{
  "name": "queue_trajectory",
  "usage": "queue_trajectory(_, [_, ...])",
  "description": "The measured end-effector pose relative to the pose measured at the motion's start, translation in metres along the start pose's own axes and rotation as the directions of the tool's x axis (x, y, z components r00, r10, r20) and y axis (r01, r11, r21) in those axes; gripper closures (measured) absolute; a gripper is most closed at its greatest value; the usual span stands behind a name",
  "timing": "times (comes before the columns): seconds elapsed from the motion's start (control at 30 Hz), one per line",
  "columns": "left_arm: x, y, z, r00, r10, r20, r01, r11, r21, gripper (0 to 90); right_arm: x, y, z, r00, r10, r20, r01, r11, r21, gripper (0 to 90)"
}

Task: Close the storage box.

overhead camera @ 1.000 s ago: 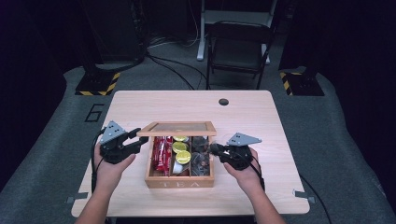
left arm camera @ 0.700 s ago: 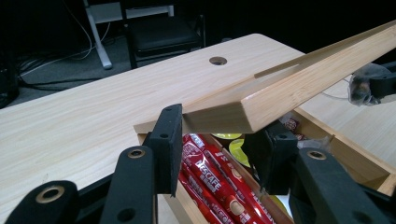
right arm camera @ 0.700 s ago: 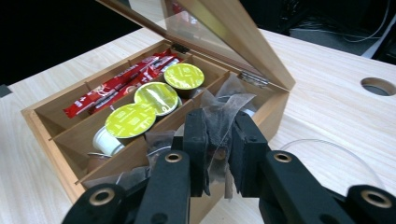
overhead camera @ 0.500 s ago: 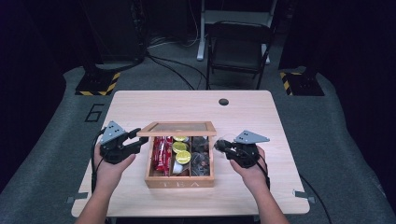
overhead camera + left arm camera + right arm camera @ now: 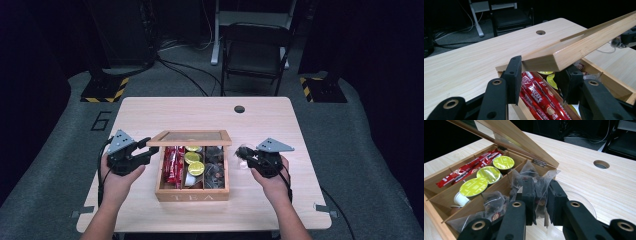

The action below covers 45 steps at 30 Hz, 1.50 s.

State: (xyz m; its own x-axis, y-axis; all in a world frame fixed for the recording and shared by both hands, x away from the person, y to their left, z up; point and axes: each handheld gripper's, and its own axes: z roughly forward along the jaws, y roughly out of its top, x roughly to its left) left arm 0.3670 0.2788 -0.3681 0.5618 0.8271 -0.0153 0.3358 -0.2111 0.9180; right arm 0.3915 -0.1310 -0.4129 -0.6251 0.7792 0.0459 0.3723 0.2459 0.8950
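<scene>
A wooden box marked TEA is seen on the table, close to the near edge and about midway between the side edges. In the high view it is flanked by the left gripper, off its left far corner, and the right gripper, just beside its right wall.

The printing on the red sticks, NESCAFE, is readable in the left gripper view, where the high view gives only a red band in the left compartment. The grip on the lid is also made plain there: the corner of the raised lid is clamped between the two black jaws of the left gripper, which stand narrow on the wood.

In the right gripper view a clear tea bag with dark leaves is pinched between the nearly closed jaws of the right gripper, and is held up beside the box's right compartment. In the high view that bag is only a small blur off the box's right wall. More tea bags are seen in the right compartment, and yellow-green capsules in the middle one, with a white capsule cup near them. The hinges and clear pane of the lid are shown here from below; part of the box's far end is covered by it.

Farther off, a round hole is cut near the table's far edge. Beyond the table a folding chair stands on the grey floor, with black cables and hazard-striped bases to either side.
</scene>
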Motion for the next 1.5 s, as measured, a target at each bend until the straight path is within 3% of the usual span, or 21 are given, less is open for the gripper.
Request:
queue_trajectory(0.33, [0.000,0.000,0.000,1.0000,-0.001,0.001,0.001,1.0000,0.003,57.4,-0.015,-0.004,0.007,0.9980,0.030,0.055,-0.030,0.999,0.014,77.7])
queue_trajectory(0.63, [-0.001,-0.001,0.000,1.0000,-0.003,0.000,0.003,1.0000,0.005,57.4,-0.023,-0.009,0.015,0.9958,0.020,0.089,-0.023,0.999,0.031,77.6])
queue_trajectory(1.37, [-0.001,-0.001,-0.001,1.0000,0.001,-0.001,-0.001,1.0000,0.008,57.4,-0.026,-0.013,0.026,0.9945,0.015,0.103,-0.021,0.998,0.054,77.3])
queue_trajectory(1.5, [-0.001,-0.001,-0.001,1.0000,-0.003,-0.001,0.003,1.0000,0.005,57.4,-0.026,-0.014,0.028,0.9942,0.018,0.106,-0.024,0.998,0.057,72.4])
